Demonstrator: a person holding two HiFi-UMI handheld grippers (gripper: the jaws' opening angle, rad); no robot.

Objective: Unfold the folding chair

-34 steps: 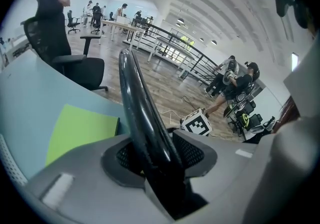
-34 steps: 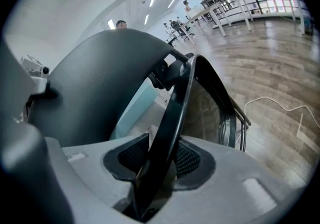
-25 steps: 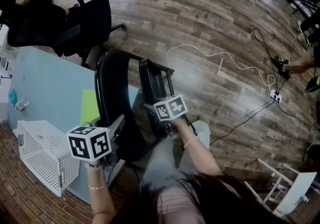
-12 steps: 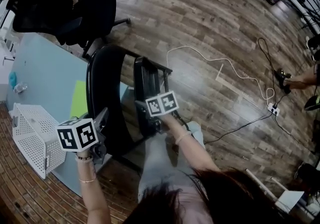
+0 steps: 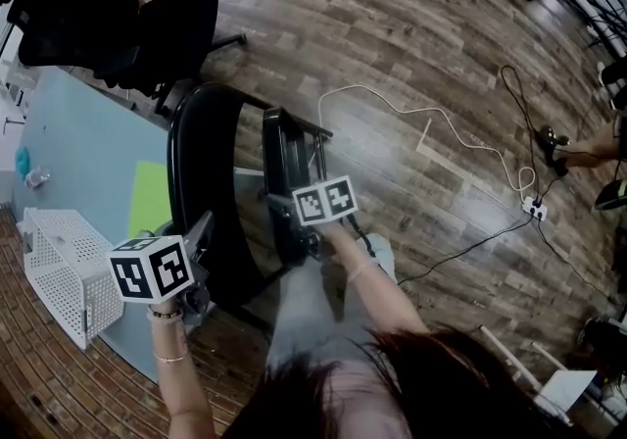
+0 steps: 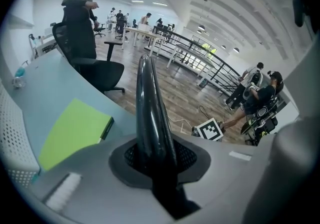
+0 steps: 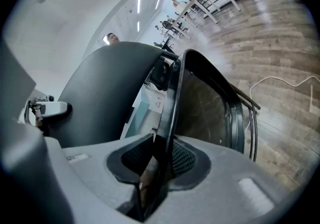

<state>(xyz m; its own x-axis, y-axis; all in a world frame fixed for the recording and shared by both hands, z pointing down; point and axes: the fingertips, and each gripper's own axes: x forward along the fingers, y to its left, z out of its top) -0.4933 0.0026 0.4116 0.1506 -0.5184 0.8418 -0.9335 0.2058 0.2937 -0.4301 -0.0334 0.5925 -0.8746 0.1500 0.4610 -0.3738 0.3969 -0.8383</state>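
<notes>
Currently the folding chair (image 5: pixel 201 182) is stood near-folded by the table (image 5: pixel 88 163); backrest (image 6: pixel 150 103) is clamped in the left gripper (image 6: pixel 159 165) as anchor. Seat edge (image 7: pixel 170 118) is being closed on by the right gripper (image 7: pixel 159 165), presumably for prying apart.

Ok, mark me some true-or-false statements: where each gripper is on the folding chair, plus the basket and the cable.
1. The left gripper clamps the backrest edge of the folding chair. True.
2. The right gripper is empty. False: the seat edge stands between its jaws, which are closing.
3. The white basket sits on the chair. False: it is by the blue table, left of the chair.
4. A white cable lies on the wood floor. True.
</notes>
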